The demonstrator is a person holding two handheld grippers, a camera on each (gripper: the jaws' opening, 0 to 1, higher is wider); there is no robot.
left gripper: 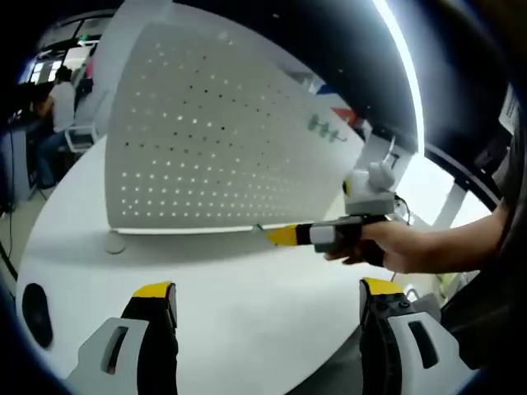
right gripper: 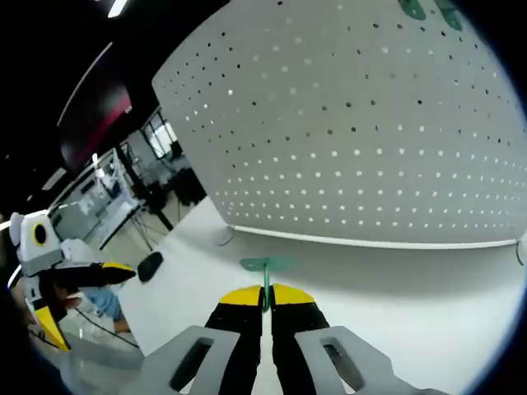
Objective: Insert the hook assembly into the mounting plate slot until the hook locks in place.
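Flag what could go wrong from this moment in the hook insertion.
The right tongs pinch the green hook only by its thin stem, so it may twist or slip on contact. The hook sits low, near the pegboard bottom edge, apart from the holes; a misaligned push could tip the standing board. The left tongs are open, not bracing it.

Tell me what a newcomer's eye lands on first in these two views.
The big white perforated board standing upright on the white table dominates both views. Next comes the small green hook, pinched between the closed yellow-tipped jaws of the right hand-held gripper and pointed at the board's lower edge.
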